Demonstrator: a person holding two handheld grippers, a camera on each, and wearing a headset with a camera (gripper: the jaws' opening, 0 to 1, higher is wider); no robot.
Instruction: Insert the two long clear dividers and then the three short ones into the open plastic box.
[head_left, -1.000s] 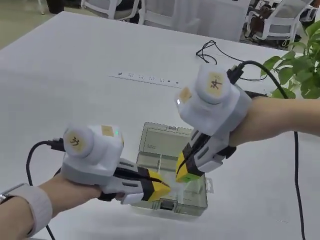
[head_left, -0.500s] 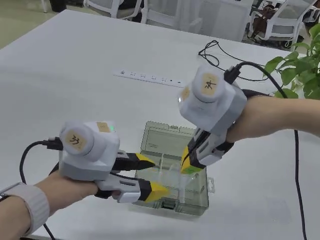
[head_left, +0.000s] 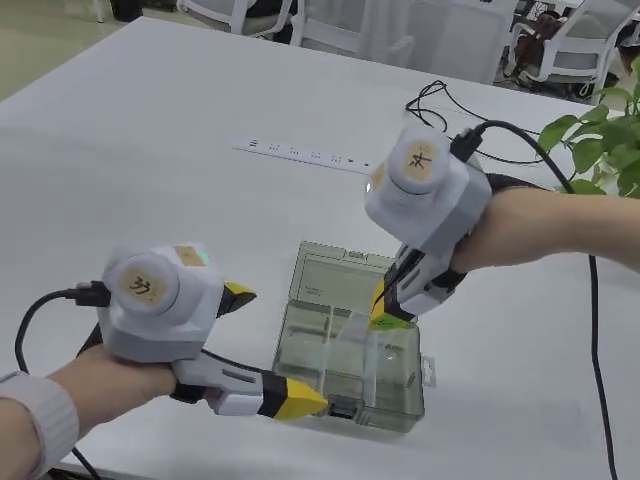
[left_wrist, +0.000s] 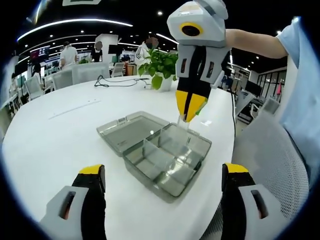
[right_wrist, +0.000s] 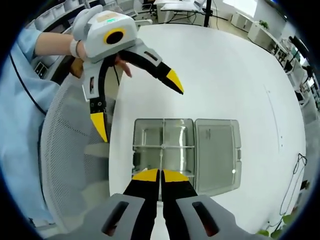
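The clear grey plastic box (head_left: 385, 405) lies open on the white table, its lid (head_left: 335, 272) flat behind it. Clear dividers stand inside the box (right_wrist: 150, 146). My right gripper (head_left: 388, 315) hovers over the box's right half, shut on a clear divider (head_left: 355, 335) that hangs down into the box. From the left gripper view, that divider (left_wrist: 183, 122) dangles under the yellow fingertips. My left gripper (head_left: 270, 348) is open wide, just left of the box's front corner, holding nothing. The box (left_wrist: 165, 187) lies between its jaws and a little ahead.
A white power strip (head_left: 310, 157) lies farther back on the table, with a black cable (head_left: 435, 100) beyond it. A green plant (head_left: 600, 150) stands at the right edge. Office chairs stand past the table's far side. The near table edge is close to the box.
My left gripper has opened wide and drawn back to the left, away from the box front. The right gripper stays over the box with the divider.
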